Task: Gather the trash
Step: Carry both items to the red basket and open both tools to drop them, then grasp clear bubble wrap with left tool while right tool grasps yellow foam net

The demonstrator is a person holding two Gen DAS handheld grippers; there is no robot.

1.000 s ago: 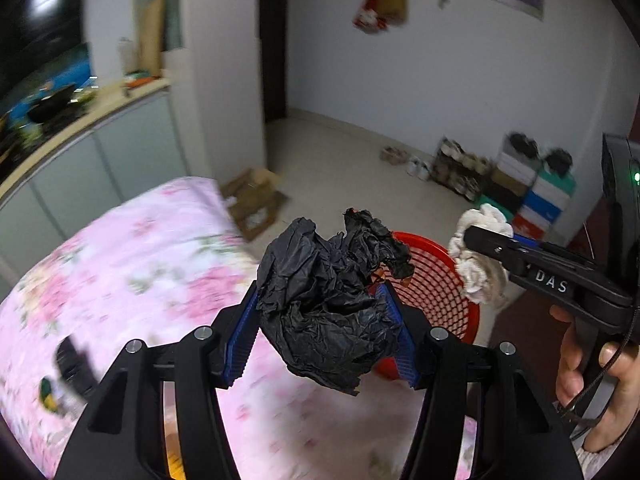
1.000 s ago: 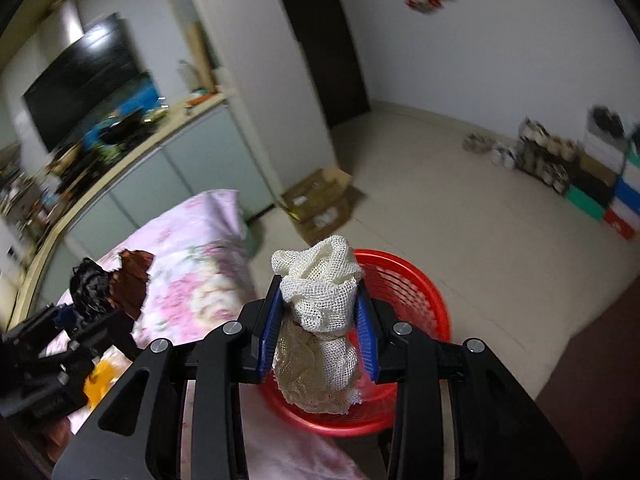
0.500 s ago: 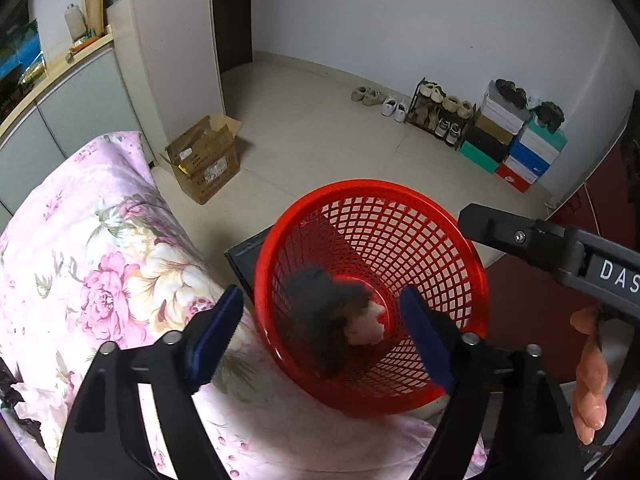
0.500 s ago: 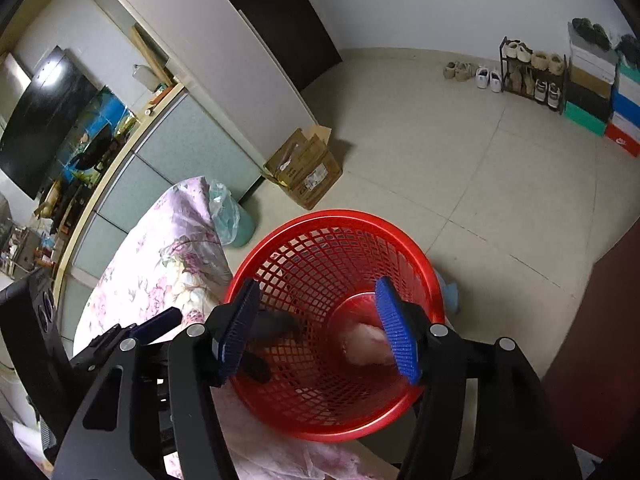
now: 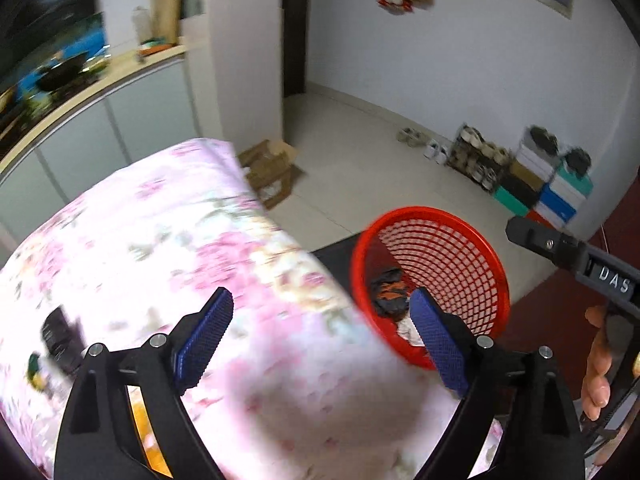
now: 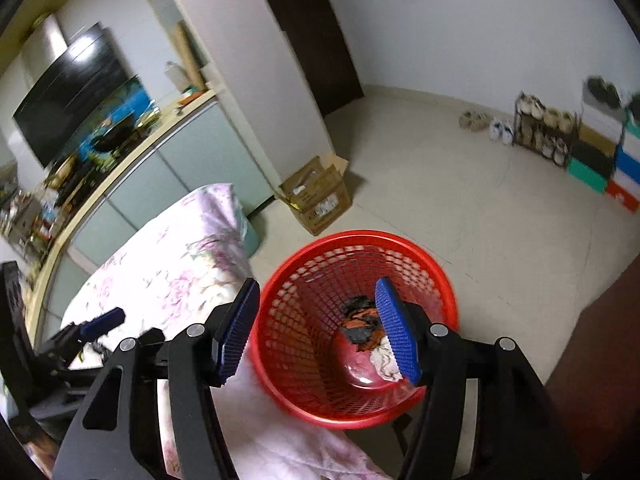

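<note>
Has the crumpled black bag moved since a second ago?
Yes. It has left the left gripper, whose jaws are opening with nothing between them, and now lies inside the red basket with the white netting.

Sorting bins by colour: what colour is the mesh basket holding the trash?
Red; the basket shows best in the right wrist view.

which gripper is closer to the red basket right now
Right. The right gripper hangs over the red basket, jaws open and empty. The left gripper, jaws opening and empty, is beside it over the flowered blanket.
</note>
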